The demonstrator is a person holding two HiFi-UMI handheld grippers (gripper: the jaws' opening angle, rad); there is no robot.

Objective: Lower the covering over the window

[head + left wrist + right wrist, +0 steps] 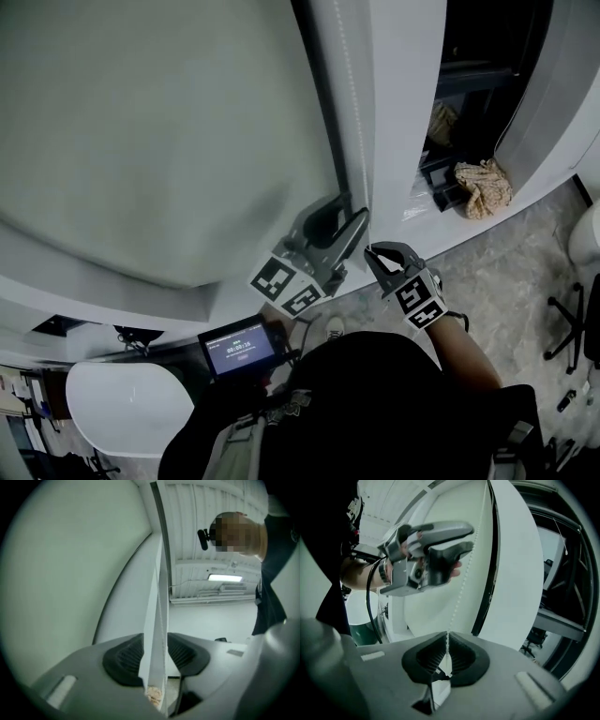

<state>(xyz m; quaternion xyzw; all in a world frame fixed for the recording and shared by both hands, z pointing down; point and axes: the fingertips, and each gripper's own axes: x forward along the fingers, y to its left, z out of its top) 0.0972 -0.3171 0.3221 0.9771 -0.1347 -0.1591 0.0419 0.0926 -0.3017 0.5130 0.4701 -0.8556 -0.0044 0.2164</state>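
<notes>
A grey-green roller blind (pixel 159 141) covers the big window at the left. Its white bead chain (pixel 361 141) hangs down along the white frame. My right gripper (pixel 373 253) is shut on the chain, and in the right gripper view the beads (pixel 461 588) run up from its closed pads (pixel 446 648). Just above it, my left gripper (pixel 352 225) is open. In the left gripper view its jaws (pixel 157 656) stand apart around the frame edge, with the chain (pixel 166 620) loose between them. The right gripper view shows the left gripper (pixel 469 537) with the chain at its tips.
A white post (pixel 403 112) stands right of the chain, with dark shelving behind it and a beige cloth (pixel 483 187) on a ledge. A small lit screen (pixel 241 349) hangs at my chest. A white round table (pixel 122 403) is lower left and a chair base (pixel 572 328) at the right.
</notes>
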